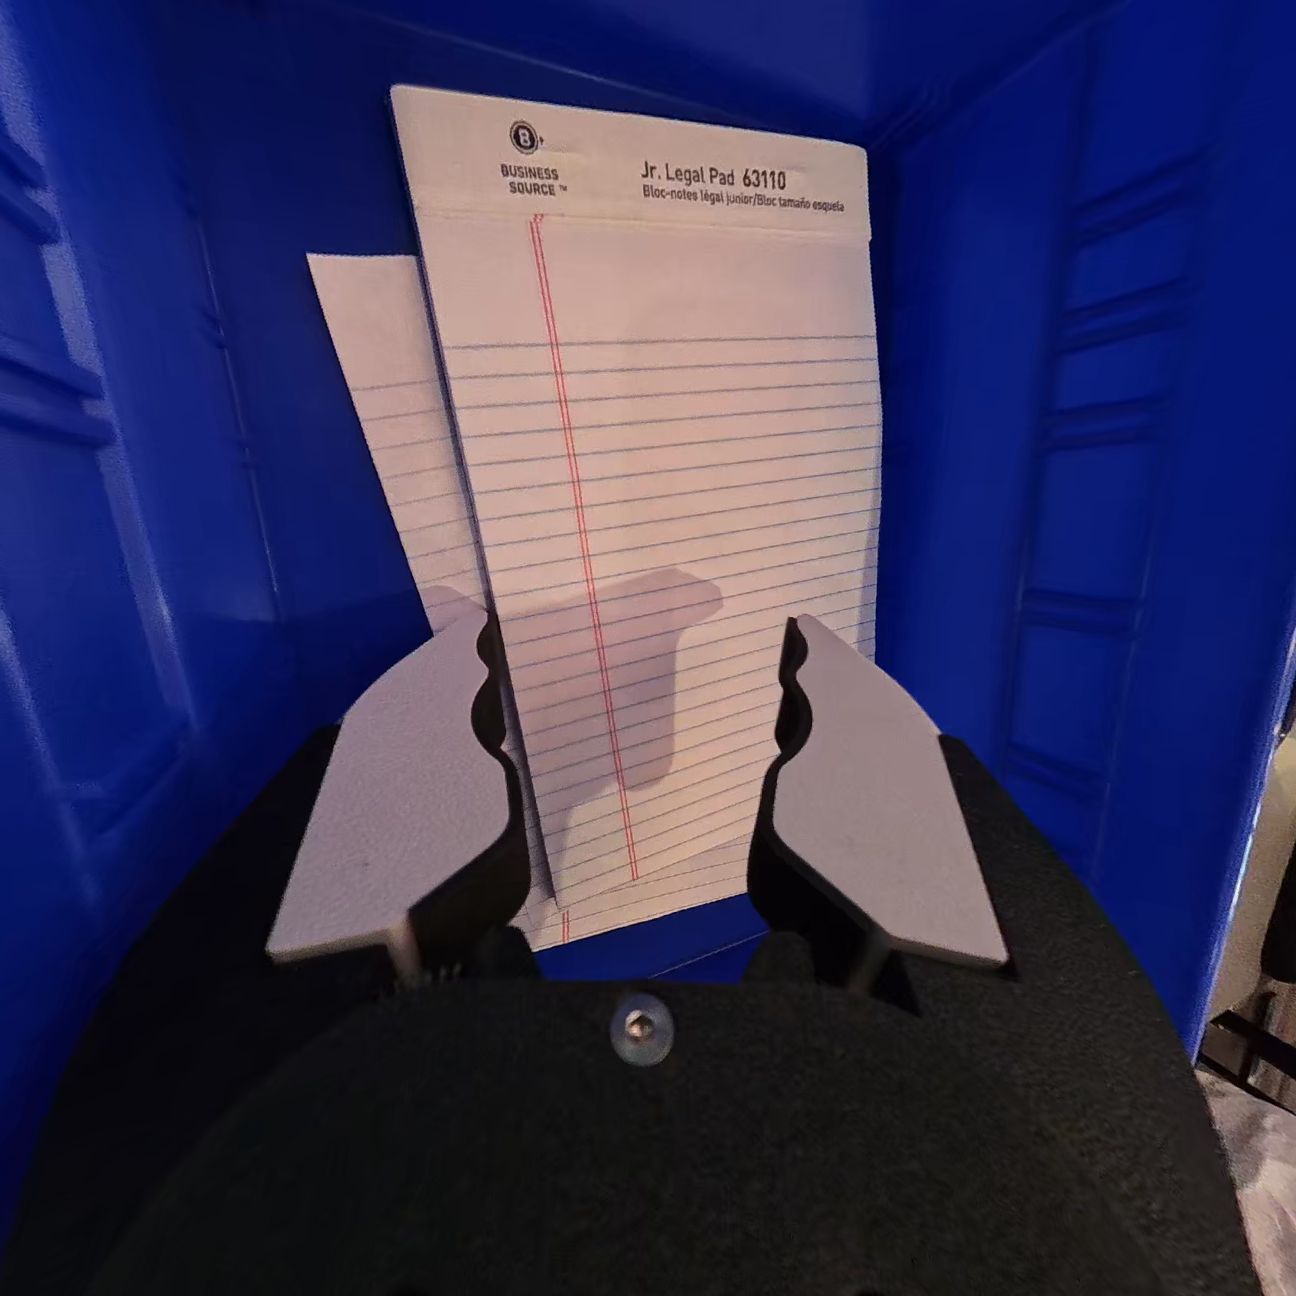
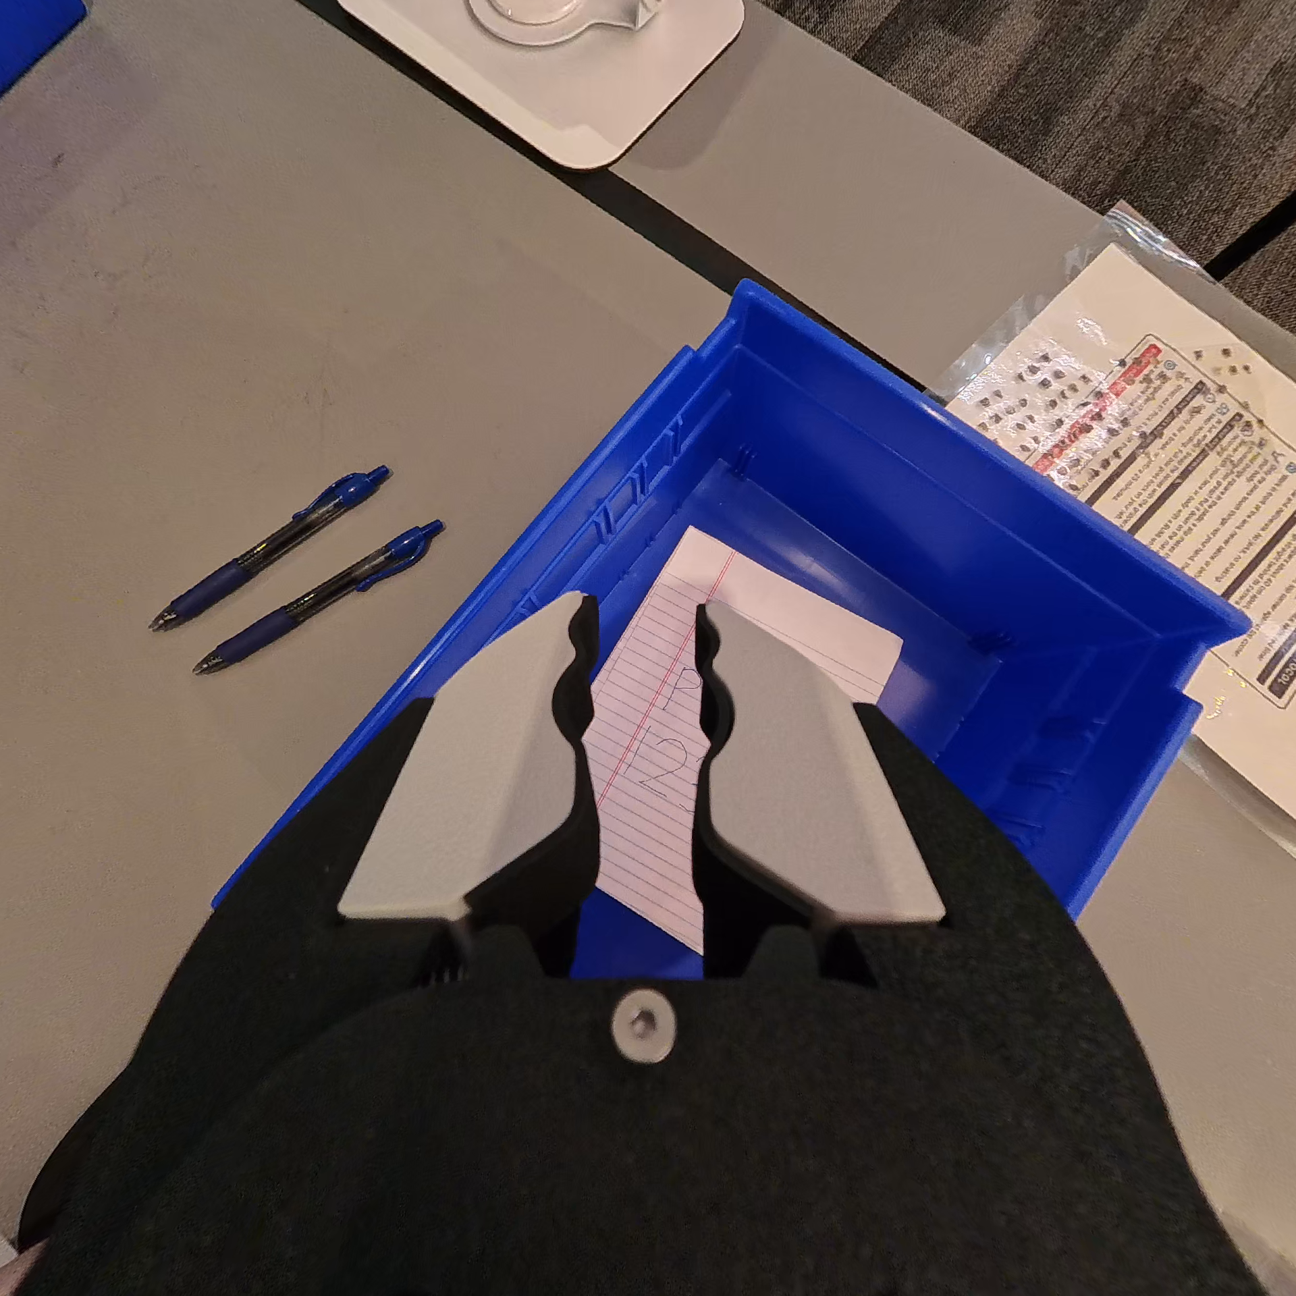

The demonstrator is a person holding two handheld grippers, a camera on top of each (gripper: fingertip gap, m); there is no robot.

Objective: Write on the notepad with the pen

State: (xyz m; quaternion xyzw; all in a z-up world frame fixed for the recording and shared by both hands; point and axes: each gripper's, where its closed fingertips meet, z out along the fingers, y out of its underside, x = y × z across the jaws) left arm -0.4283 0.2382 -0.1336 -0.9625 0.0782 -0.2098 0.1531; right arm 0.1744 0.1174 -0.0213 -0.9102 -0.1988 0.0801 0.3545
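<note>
In the left wrist view a white lined notepad (image 1: 687, 456) lies inside a blue bin (image 1: 1052, 491), with a loose lined sheet (image 1: 393, 435) under its left edge. My left gripper (image 1: 642, 621) is open and empty, its fingers on either side of the pad's lower part. In the right wrist view two blue pens (image 2: 273, 547) (image 2: 322, 596) lie side by side on the grey table (image 2: 280, 280), left of a blue bin (image 2: 912, 491). A lined sheet with handwriting (image 2: 792, 631) lies in that bin. My right gripper (image 2: 644, 602) is above it, slightly open and empty.
A white tray (image 2: 582, 105) with a clear glass item sits at the far edge of the table. A clear plastic bag with a printed sheet (image 2: 1157, 491) lies right of the bin. The bin walls close in on both sides of the left gripper. I cannot tell whether both views show the same bin. Left tips to right tips: about 65 centimeters.
</note>
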